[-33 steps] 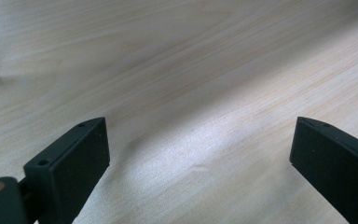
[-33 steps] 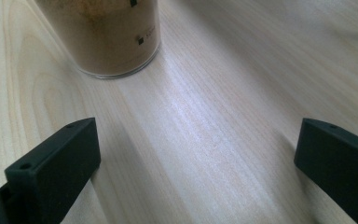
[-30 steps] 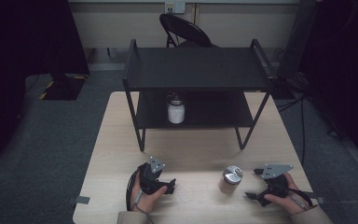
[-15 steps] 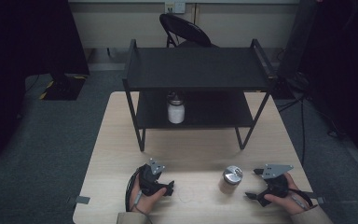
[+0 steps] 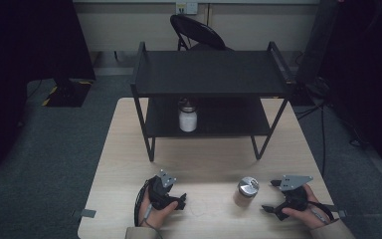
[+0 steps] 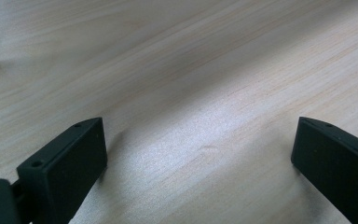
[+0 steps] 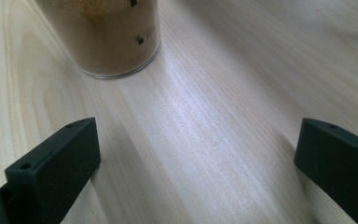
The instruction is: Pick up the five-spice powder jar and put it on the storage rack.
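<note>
A clear jar of brown powder with a silver lid (image 5: 247, 191) stands on the wooden table (image 5: 214, 164) near the front right. In the right gripper view the jar's base (image 7: 107, 37) sits ahead and to the left of the jaws. My right gripper (image 5: 269, 195) rests on the table just right of the jar, open and empty (image 7: 198, 149). My left gripper (image 5: 180, 200) lies at the front left, pointing right, open over bare wood (image 6: 200, 149). A white jar (image 5: 187, 119) stands on the lower level of the black shelf (image 5: 209, 74).
The black two-level shelf rack takes up the far half of the table; its legs (image 5: 151, 149) come down at mid-table. A folding chair (image 5: 199, 32) stands behind it. The table's front edge is close to both hands.
</note>
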Motion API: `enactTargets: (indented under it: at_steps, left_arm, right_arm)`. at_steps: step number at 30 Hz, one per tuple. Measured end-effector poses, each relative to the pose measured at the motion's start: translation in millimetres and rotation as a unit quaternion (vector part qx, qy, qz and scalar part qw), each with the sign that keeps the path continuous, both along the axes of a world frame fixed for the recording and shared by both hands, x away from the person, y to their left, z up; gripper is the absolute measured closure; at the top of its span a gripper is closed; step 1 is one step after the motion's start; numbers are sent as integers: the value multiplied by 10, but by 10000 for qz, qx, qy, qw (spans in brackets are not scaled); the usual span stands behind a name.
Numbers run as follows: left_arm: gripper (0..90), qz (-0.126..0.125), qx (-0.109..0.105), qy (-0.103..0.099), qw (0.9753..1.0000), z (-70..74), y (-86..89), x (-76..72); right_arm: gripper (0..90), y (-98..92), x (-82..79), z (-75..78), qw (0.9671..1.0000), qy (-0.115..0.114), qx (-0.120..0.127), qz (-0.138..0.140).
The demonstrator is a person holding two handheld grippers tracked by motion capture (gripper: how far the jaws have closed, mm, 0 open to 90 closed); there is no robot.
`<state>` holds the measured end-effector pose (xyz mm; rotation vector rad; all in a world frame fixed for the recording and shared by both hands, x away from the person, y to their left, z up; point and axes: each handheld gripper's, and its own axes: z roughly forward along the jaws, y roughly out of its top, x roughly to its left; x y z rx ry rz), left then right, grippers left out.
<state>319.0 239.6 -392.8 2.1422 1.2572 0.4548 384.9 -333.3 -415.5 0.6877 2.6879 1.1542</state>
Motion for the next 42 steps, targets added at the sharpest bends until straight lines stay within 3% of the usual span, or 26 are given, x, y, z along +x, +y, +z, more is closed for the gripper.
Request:
enactTargets:
  at_steps: [17, 22, 33, 42]
  left_arm:
    - [24, 1, -36, -53, 10000, -22, 12, -22]
    - [24, 3, -58, -86, 9999, -35, 20, -36]
    - [18, 1, -80, -130, 9999, -54, 26, -52]
    - [9, -7, -88, -142, 9999, -62, 31, -52]
  right_arm:
    - [0, 29, -18, 3, 10000, 11, 13, -62]
    - [5, 86, -25, 29, 10000, -26, 8, 96]
    - [5, 164, -28, 23, 9984, 43, 456, 326]
    - [16, 257, -68, -50, 9960, 0, 863, 243]
